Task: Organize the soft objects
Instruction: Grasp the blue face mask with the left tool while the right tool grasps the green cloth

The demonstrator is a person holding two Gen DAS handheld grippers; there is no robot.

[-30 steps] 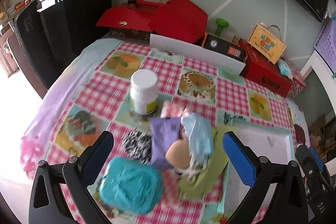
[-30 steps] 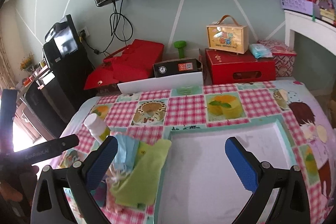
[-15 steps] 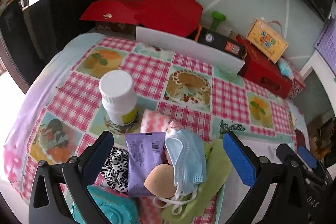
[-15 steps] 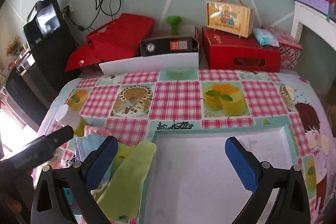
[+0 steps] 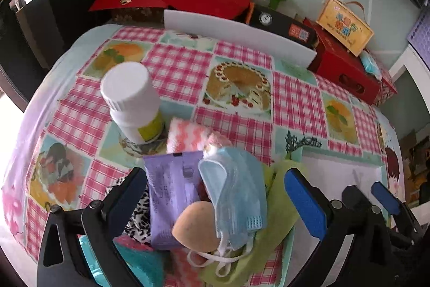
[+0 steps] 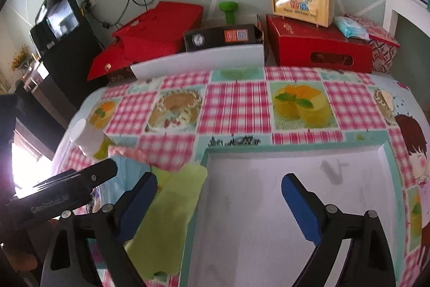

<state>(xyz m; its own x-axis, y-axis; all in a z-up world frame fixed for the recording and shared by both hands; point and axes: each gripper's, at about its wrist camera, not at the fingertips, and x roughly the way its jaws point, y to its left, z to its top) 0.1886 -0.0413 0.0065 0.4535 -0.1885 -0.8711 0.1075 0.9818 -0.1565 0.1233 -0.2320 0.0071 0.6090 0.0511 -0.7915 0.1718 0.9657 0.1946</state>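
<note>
Change, left view: the pile of soft things sits larger and lower in frame than a second ago; the teal textured item that filled the lower left then is now mostly hidden behind the left finger, and the white bottle (image 5: pixel 131 101) has slid up and left
Change, right view: the camera has tipped down and forward, so the TV has almost left the top edge and the white tray (image 6: pixel 293 209) fills more of the lower frame
Left gripper (image 5: pixel 215 202): jaws wide apart, holding nothing, the pile lying between and beneath the blue pads; whether a pad touches the pile cannot be told
Right gripper (image 6: pixel 219 205): jaws wide apart and empty, above the tray; its left pad sits over the green cloth's edge, contact unclear
Blue face mask (image 5: pixel 233 195): on top of the pile, draped over the tan sponge, white ear loops trailing toward the camera
Tan sponge (image 5: pixel 196 227): egg-shaped, against the purple packet's right side
Purple packet (image 5: pixel 172 195): flat, left of the mask, over a black-and-white patterned cloth (image 5: pixel 139 217)
Pink-and-white knit cloth (image 5: pixel 188 136): far end of the pile, just beside the bottle
Green cloth (image 6: pixel 166 217): spread at the pile's right, lapping the tray's left rim
Tablecloth (image 6: pixel 236 109): pink check with cake pictures, beneath everything
Background: red boxes (image 6: pixel 319 47) against the wall behind the table
</note>
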